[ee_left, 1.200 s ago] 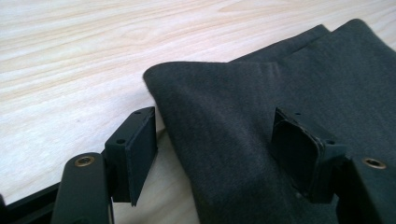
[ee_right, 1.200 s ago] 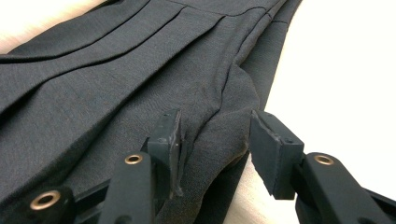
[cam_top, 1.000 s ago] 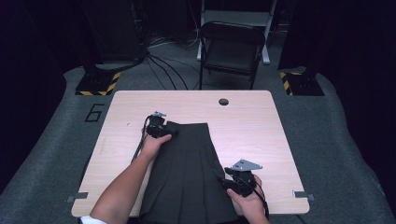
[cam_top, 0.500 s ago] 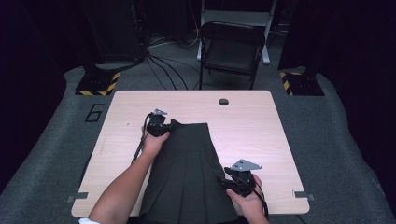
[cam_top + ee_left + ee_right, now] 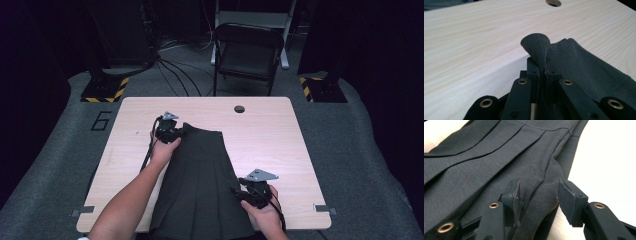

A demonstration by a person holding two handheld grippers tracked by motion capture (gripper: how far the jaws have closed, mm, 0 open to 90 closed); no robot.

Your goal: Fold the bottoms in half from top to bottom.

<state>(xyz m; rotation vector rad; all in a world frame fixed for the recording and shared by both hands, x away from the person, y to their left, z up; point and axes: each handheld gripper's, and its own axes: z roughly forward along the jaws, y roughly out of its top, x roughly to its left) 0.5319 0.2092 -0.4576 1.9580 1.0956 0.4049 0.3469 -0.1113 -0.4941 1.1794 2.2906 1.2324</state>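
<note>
A dark pleated skirt (image 5: 200,185) lies on the light wooden table (image 5: 270,135), its waistband toward the far side and its hem at the near edge. My left gripper (image 5: 179,131) is at the waistband's far left corner. In the left gripper view the left gripper (image 5: 543,72) is shut on that corner, and a fold of the skirt (image 5: 579,62) sticks up between the pads, raised off the table (image 5: 474,37). My right gripper (image 5: 239,190) sits at the skirt's right edge. Its jaws (image 5: 539,192) stand apart with a ridge of skirt (image 5: 486,157) between them, unpinched.
A round cable hole (image 5: 239,108) sits near the table's far edge. Behind the table stands a dark folding chair (image 5: 247,47), with cables and hazard-striped bases (image 5: 105,90) on the grey floor. Bare tabletop lies to both sides of the skirt.
The left gripper has risen slightly at the waistband corner, taking the fabric up with it. The right hand has stayed where it was.
</note>
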